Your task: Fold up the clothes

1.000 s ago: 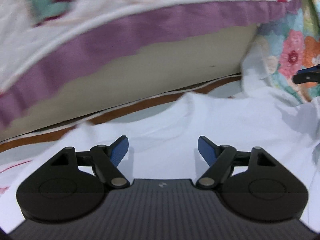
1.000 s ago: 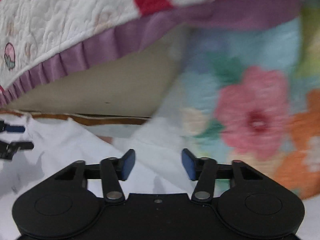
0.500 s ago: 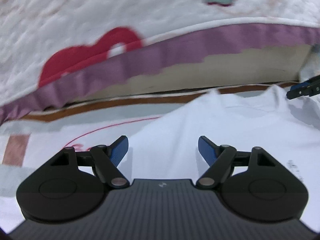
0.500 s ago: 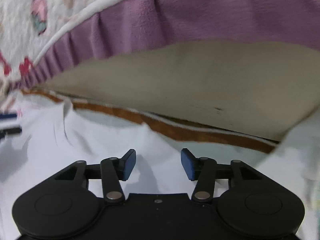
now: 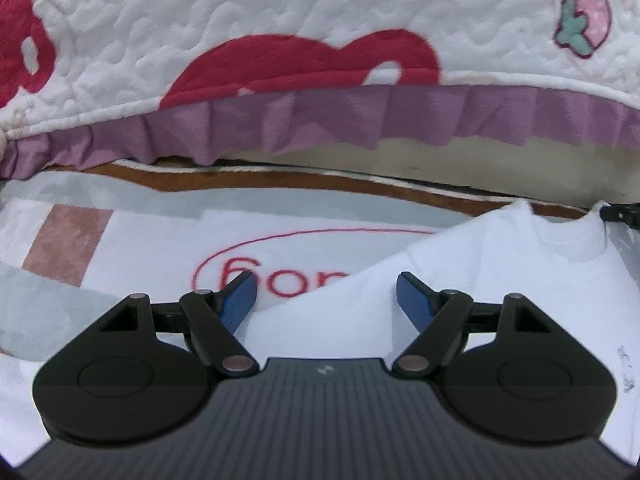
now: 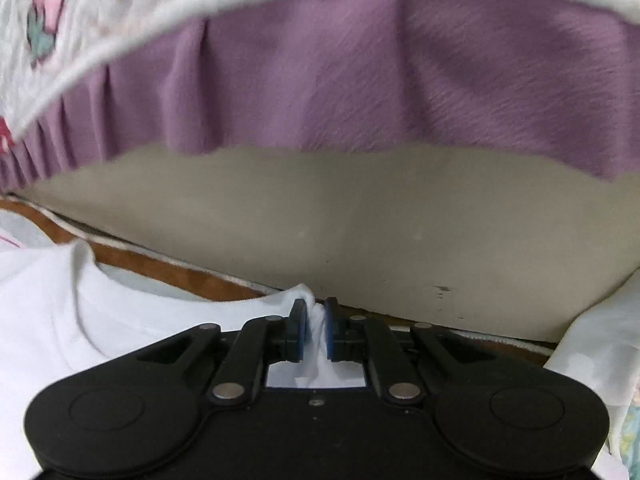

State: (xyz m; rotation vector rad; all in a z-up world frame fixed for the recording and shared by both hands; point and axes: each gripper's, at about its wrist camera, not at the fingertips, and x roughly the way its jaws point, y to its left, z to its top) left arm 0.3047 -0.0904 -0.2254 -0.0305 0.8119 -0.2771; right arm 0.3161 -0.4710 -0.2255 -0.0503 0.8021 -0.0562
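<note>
The right gripper [image 6: 314,330] has closed, now pinching the white shirt [image 5: 460,280] at twelve o'clock; left gripper [image 5: 326,300] spread wide. Matching grip advisable before lifting.

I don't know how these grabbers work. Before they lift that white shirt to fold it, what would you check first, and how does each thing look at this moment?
1. Right gripper shut on the white shirt: ok, cloth is pinched between its pads.
2. Left gripper holding the shirt: not ok, its jaws stand wide open with nothing clamped.
3. Shirt edge within the left gripper's reach: ok, the edge lies between its fingers.
4. Shirt lying flat on the mat: cannot tell, only part of it shows.
5. Room by the purple bed frill: cannot tell, though it hangs close ahead of the right gripper.
</note>
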